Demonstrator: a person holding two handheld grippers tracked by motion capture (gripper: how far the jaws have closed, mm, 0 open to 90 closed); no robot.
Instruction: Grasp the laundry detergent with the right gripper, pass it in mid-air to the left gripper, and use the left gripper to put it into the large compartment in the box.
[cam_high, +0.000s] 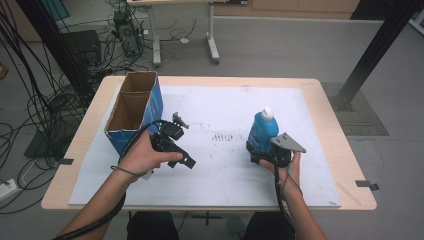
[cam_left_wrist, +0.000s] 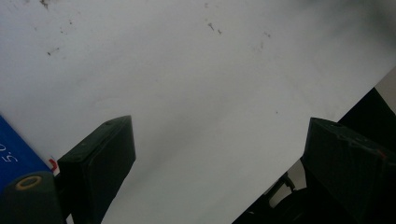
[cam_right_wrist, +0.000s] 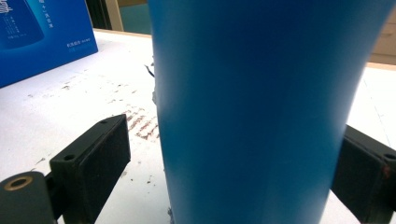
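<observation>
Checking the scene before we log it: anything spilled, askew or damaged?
No spill. The blue bottle stands upright, cap on, between the right gripper jaws. The white mat carries scuffs and dark specks mid-table. The open cardboard box stands upright.

There is one blue plastic bottle with a white cap (cam_high: 262, 131) on the table. There is one open blue cardboard box (cam_high: 134, 111), and it has two compartments. One white sheet (cam_high: 220, 175) covers one light wooden table (cam_high: 345, 150). Two black hand-held grippers are there, one left (cam_high: 184, 161) and one right (cam_high: 257, 156).

open cardboard box (cam_high: 134, 107) on white mat (cam_high: 220, 105); wooden table (cam_high: 345, 150)
</observation>
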